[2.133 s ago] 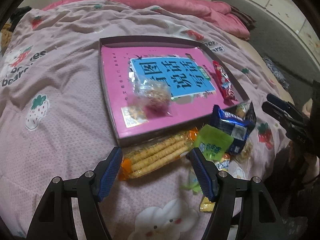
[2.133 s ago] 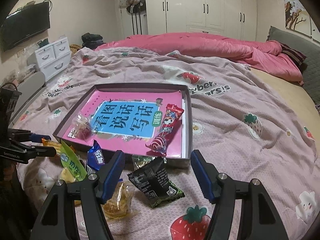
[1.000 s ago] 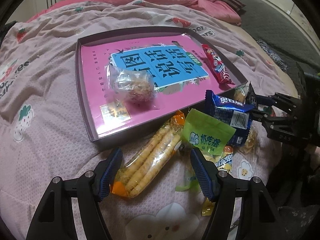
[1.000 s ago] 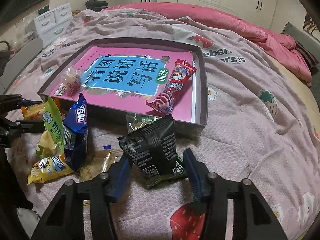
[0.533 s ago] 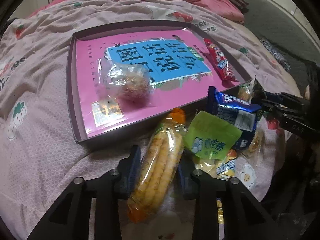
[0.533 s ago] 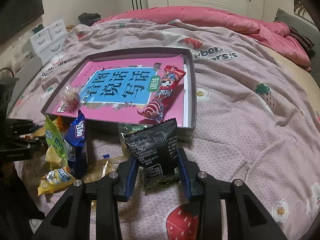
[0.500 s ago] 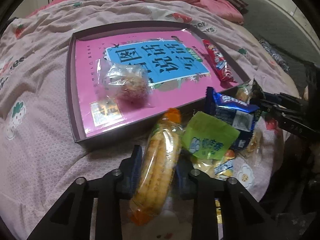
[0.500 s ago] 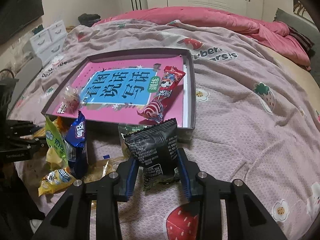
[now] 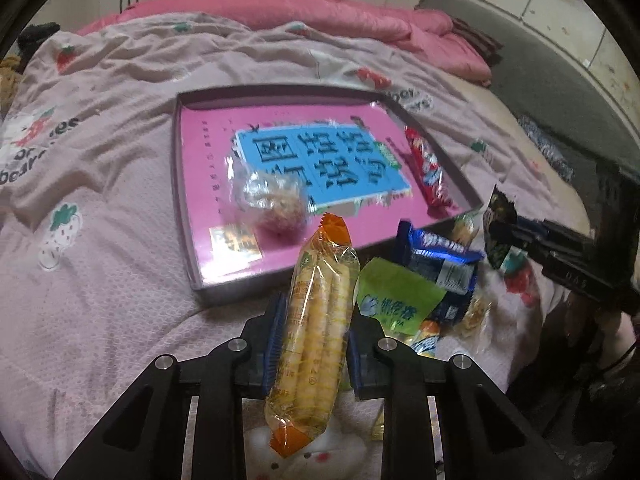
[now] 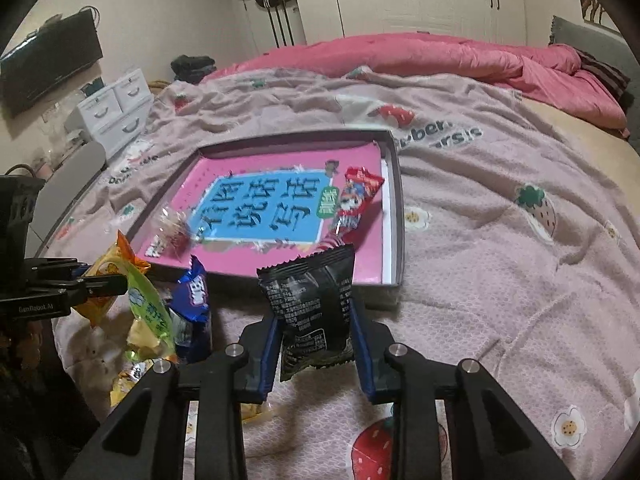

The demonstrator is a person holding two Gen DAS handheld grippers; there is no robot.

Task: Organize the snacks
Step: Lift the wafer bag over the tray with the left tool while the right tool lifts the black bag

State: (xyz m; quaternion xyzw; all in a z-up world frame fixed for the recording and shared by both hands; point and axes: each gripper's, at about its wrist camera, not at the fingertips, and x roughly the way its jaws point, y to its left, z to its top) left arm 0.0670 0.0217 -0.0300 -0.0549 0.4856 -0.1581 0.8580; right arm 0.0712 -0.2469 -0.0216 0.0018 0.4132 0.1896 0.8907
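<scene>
1. Left wrist view: the left gripper (image 9: 313, 344) has its blue ribbed pads pinching a long clear crinkly packet of egg rolls (image 9: 318, 328) with orange ends, lifted off the soft pink strawberry-print quilt (image 9: 100, 216). Beyond it lies a shallow rectangular cardboard tray (image 9: 182, 184) with a glossy pink base, holding a clear bag (image 9: 272, 200) and a red wrapper (image 9: 426, 172). A green sachet (image 9: 394, 298) and a blue foil packet (image 9: 444, 264) lie just right of the pads.

2. Right wrist view: the right gripper (image 10: 316, 344), whose jaws have just been closing, pinches a black matte pouch (image 10: 312, 308) with a serrated top edge, held upright in front of the tray's near wall.
</scene>
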